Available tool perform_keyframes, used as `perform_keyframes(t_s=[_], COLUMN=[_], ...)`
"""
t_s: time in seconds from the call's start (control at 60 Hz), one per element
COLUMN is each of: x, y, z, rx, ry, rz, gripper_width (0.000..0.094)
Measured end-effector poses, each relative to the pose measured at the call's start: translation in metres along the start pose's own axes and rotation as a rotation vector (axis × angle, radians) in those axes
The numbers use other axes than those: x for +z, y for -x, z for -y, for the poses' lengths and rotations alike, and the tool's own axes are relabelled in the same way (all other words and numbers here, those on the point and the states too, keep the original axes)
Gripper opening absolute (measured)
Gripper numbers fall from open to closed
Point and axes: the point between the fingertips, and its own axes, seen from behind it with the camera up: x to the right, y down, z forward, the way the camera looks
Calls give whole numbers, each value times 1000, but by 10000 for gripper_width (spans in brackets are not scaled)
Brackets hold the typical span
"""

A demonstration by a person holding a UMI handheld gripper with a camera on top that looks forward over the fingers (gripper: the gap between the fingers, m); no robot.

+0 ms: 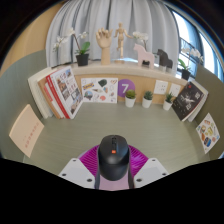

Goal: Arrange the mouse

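The gripper (113, 172) had its two pink pads (93, 160) pressed against the sides of a black computer mouse (113, 159), so the mouse sat clamped between the fingers, just above the bare wooden tabletop (90, 125). To set it down well, the hold should probably stay firm and level until the mouse's underside meets the table, square to the shelf of cards and small potted plants (130, 99) beyond. The mouse's underside and rear were hidden, and no mouse mat or marked spot could be made out.
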Motion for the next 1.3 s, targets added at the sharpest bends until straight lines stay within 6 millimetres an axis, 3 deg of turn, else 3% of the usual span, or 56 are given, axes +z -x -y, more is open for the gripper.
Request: perform_keyframes(t_s=[0.117,0.283,0.483,0.617,0.767,0.95,1.117,1.3], x=[24,47,48,30,-18,-112,-198,-265], y=[13,14,13,1,6,7,-1,-8], z=[-51,-97,-96,-76,-41,-3,4,1], rx=[35,46,68,38,67,37,7,24], ry=[88,164,162,113,43,-49,-109,-176], rz=[-1,-19,-19,-75,-36,12,27,56], gripper_width=[386,389,520,781,806,860,860,861])
